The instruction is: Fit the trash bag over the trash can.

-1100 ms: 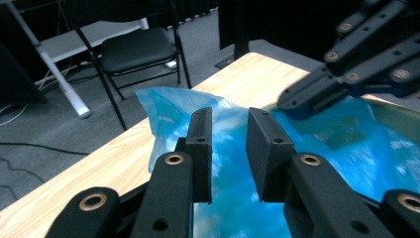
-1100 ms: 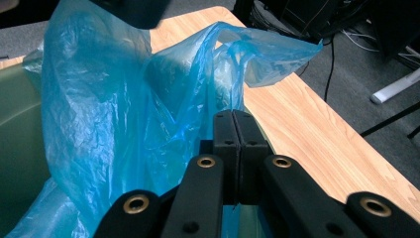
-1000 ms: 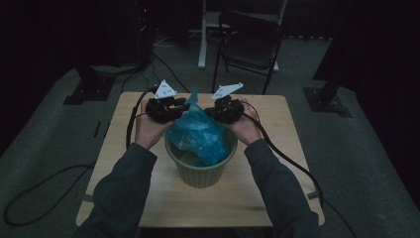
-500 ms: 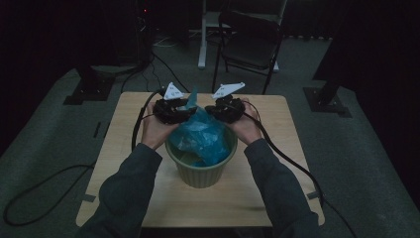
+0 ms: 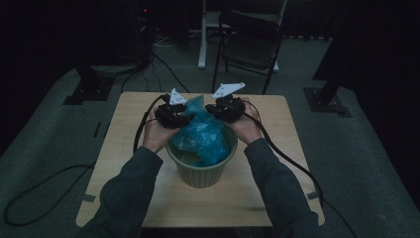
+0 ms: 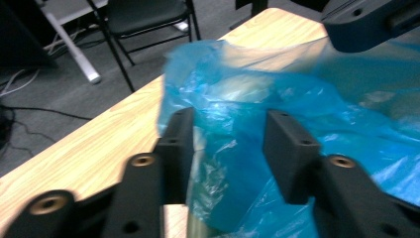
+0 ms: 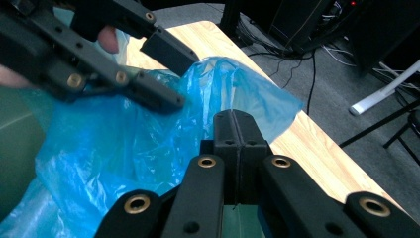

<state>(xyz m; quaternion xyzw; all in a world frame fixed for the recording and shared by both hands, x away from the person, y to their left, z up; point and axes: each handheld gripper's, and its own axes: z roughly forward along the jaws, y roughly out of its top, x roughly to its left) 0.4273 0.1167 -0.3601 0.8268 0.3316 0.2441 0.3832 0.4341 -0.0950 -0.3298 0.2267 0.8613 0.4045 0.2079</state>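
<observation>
Lining a green pot [image 5: 200, 168] with a blue plastic bag [image 5: 200, 136], the right gripper [image 7: 236, 130] pinches the film's far edge between clamped jaws, seemingly to anchor it. The left gripper [image 6: 230, 148] straddles the opposite edge, jaws just closing, not yet pressing. A wooden table [image 5: 124, 144] sits in a dark room; a folding chair [image 5: 250, 42] stands behind.

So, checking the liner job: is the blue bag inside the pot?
Partly: the blue bag sits in the green pot, its top bunched above the rim.
</observation>
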